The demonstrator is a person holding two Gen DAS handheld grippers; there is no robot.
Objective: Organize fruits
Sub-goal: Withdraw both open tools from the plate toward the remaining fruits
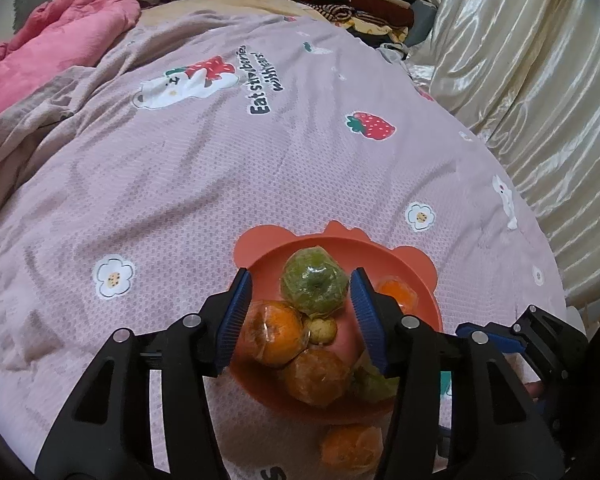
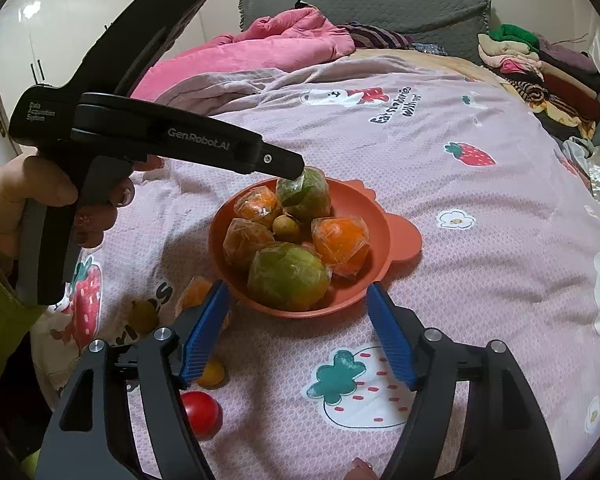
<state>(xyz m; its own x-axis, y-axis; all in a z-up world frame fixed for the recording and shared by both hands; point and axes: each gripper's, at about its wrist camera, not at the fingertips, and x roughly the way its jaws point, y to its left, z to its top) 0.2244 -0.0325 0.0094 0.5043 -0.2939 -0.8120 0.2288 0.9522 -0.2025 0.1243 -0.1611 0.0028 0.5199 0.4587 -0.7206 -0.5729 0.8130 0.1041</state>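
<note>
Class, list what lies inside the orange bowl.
The bowl holds two wrapped green fruits, three wrapped orange fruits and one small yellow-green fruit. Anything beneath them is covered.

Fruits (image 2: 286, 276) in bowl (image 2: 380, 216), bowl on bedspread (image 2: 440, 184).

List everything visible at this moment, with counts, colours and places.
bowl: one, orange-red, on the bedcover
wrapped green fruits: two, green, in the bowl
wrapped orange fruits: four, orange, three in the bowl, one loose beside it
small yellow-green fruits: two, one in the bowl, one loose
small yellow fruit: one, loose
red fruit: one, loose, nearest the camera
bedcover: one, pink, strawberry prints
quilt: one, pink, far end
folded clothes: one stack, mixed, far right
left gripper: black, blue pads, open over the far green fruit
right gripper: same colours, open, empty, before the bowl
hand: one, holding the left gripper
</note>
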